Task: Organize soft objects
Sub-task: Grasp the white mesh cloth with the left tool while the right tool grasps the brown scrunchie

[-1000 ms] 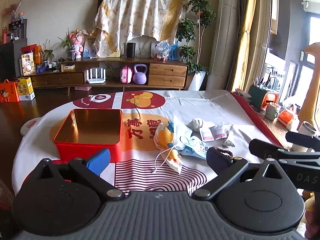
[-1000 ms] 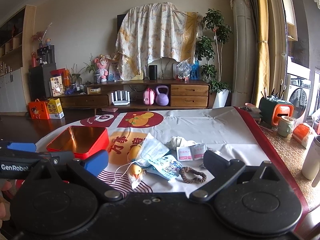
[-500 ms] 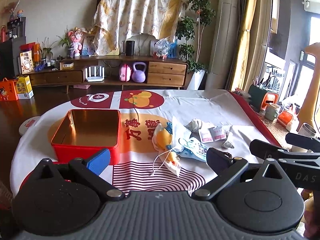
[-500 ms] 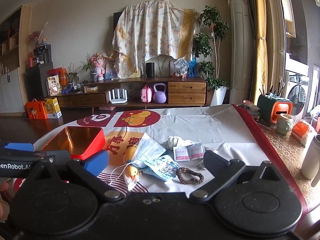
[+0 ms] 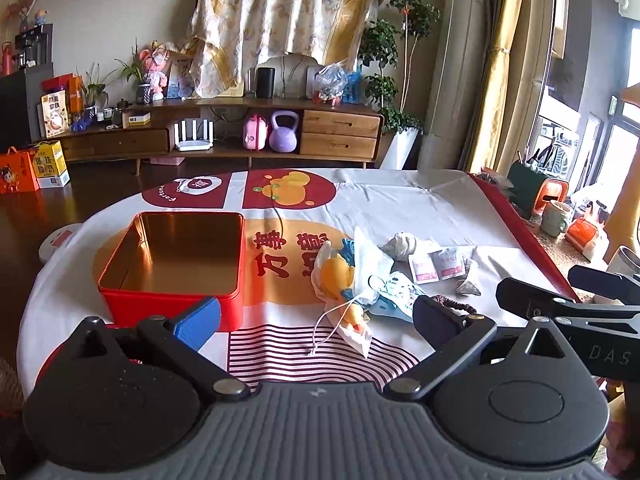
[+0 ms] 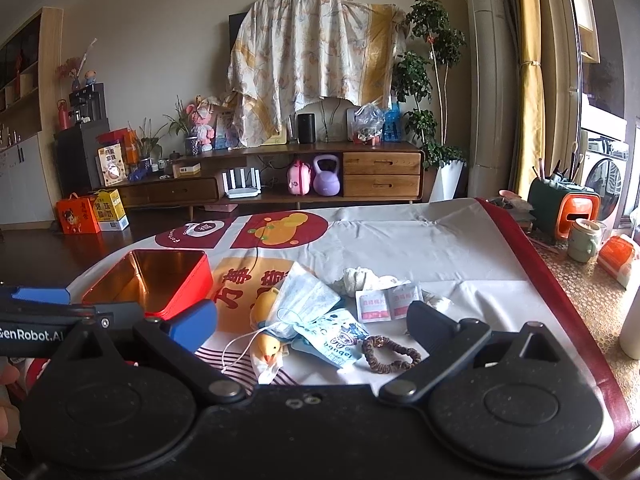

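A red tin box (image 5: pixel 172 264) (image 6: pixel 160 284) with a gold inside stands open on the left of the table. To its right lies a heap of soft things: a yellow duck toy (image 5: pixel 340 276) (image 6: pixel 267 346) in clear wrap, a blue face mask (image 6: pixel 304 300), a printed blue packet (image 6: pixel 334 338), a white crumpled cloth (image 5: pixel 400 240) (image 6: pixel 360 278), two pink sachets (image 5: pixel 436 266) (image 6: pixel 390 302) and a brown scrunchie (image 6: pixel 390 354). My left gripper (image 5: pixel 316 320) and right gripper (image 6: pixel 312 322) both hover open over the near table edge, holding nothing.
The tablecloth (image 5: pixel 400 204) carries red and orange prints. To the right a side counter holds a green mug (image 6: pixel 584 240), an orange holder (image 6: pixel 576 216) and a white cup (image 6: pixel 632 328). A wooden sideboard (image 6: pixel 280 184) stands behind the table.
Both views have shifted slightly; the grippers drifted a little to the right and closer to the heap. Nothing on the table moved.
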A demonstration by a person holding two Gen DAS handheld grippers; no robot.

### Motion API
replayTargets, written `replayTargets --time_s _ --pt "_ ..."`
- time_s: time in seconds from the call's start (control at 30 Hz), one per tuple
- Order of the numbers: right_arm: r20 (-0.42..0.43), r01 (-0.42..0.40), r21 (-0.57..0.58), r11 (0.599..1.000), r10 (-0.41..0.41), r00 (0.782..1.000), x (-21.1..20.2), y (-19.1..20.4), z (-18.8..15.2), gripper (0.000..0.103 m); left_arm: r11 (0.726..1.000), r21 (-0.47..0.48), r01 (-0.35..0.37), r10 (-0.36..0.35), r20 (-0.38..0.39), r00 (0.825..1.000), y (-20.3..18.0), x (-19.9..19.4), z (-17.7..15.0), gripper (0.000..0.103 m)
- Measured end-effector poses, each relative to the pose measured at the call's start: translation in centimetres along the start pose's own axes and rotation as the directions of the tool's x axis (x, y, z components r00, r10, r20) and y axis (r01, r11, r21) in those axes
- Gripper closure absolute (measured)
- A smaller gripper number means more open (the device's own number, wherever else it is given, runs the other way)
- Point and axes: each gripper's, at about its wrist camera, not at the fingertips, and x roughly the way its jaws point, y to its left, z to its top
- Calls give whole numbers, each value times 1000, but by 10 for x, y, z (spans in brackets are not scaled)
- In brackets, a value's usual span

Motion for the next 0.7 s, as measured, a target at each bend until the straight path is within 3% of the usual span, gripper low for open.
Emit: replayTargets --time_s 0.47,0.7 --pt "-73 -14 19 1000 15 997 37 -13 -5 3 1000 -1 6 -6 -71 997 2 47 4 0" --pt "-123 1 -1 1000 -1 992 66 -33 -11 3 999 13 43 -41 -104 994 -3 79 11 0"
